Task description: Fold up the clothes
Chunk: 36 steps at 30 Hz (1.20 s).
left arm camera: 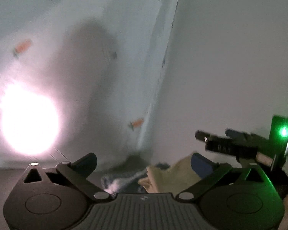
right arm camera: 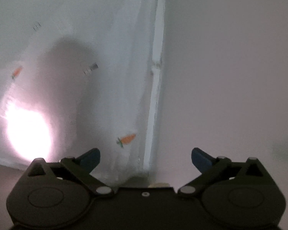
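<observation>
My left gripper (left arm camera: 144,163) stands open with nothing between its blue pads. Just below and beyond it lies a tan garment (left arm camera: 169,178), crumpled beside a dark grey garment (left arm camera: 122,181); the right-hand pad overlaps the tan cloth in the picture, and I cannot tell whether it touches. My right gripper (left arm camera: 215,135) shows blurred at the lower right of the left wrist view, with a green light on its body. In the right wrist view my right gripper (right arm camera: 145,157) is open and empty, and only a sliver of tan cloth (right arm camera: 159,185) peeks over its body.
A white hanging cloth with small carrot prints (left arm camera: 86,38) (right arm camera: 105,38) fills the left, backlit by a bright glare (left arm camera: 28,122) and crossed by a dark shadow. A plain wall (left arm camera: 230,57) (right arm camera: 230,76) fills the right, behind a white vertical strip (right arm camera: 155,95).
</observation>
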Motion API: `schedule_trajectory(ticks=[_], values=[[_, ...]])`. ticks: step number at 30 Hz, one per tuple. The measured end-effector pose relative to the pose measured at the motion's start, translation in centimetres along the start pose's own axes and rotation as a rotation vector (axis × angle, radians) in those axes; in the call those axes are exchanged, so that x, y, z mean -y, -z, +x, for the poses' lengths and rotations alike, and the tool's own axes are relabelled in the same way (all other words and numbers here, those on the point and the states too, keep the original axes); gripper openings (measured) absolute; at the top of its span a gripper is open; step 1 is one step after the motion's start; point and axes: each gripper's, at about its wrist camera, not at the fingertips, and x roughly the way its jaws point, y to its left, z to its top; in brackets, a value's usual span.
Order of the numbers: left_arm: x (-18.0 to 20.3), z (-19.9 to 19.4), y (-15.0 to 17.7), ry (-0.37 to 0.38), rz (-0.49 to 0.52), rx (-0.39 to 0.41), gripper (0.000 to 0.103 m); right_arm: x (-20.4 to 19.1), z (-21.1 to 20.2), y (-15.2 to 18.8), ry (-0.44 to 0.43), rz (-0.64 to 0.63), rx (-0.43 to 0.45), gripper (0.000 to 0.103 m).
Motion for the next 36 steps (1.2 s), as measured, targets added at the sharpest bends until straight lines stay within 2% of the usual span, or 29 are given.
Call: schedule_trajectory(ticks=[3,6,9,13,15,20,23,28,32,36], values=[[1.0,-5.3,0.5,-0.076,0.028,0.040,0.103,-1.5,-4.6,0.1,-0.016,0.021,0.012,0.103],[1.9,-8.8,1.4,-0.151,0.042,0.023,0.103,-3.2,-8.1,0.3,-0.023,0.067,-0.011,0.103],[2.4,-12.4,2.0,-0.243,0.056,0.063,0.103,-5.1,-11.0,0.7,-0.080,0.102,-0.022,0.103],[1.2,-16.7,1.6,-0.300,-0.043,0.090,0.103,-8.6,-14.4,1.0,-0.175,0.114,-0.078,0.103],[0.0,-18.9,1.5,-0.311,-0.103,0.121,0.103,-10.5,-16.5,0.9,-0.209,0.114,-0.077,0.103],[-3.0,-25.1,2.2,-0.362,-0.126,0.147,0.103,-16.3,-21.8,0.6,-0.295,0.085,-0.104,0.103],[-5.8,-29.4,3.1,-0.393,-0.143,0.103,0.103,-20.7,-24.6,0.6,-0.329,0.062,-0.109,0.103],[-10.7,-36.4,4.9,-0.448,-0.106,0.007,0.103,-27.7,-28.7,1.2,-0.361,0.118,-0.177,0.103],[-15.2,-42.1,5.9,-0.462,-0.132,-0.061,0.103,-32.9,-32.6,2.0,-0.354,0.130,-0.206,0.103],[-18.3,-46.6,6.8,-0.496,-0.087,-0.108,0.103,-37.5,-36.4,2.8,-0.340,0.113,-0.252,0.103]])
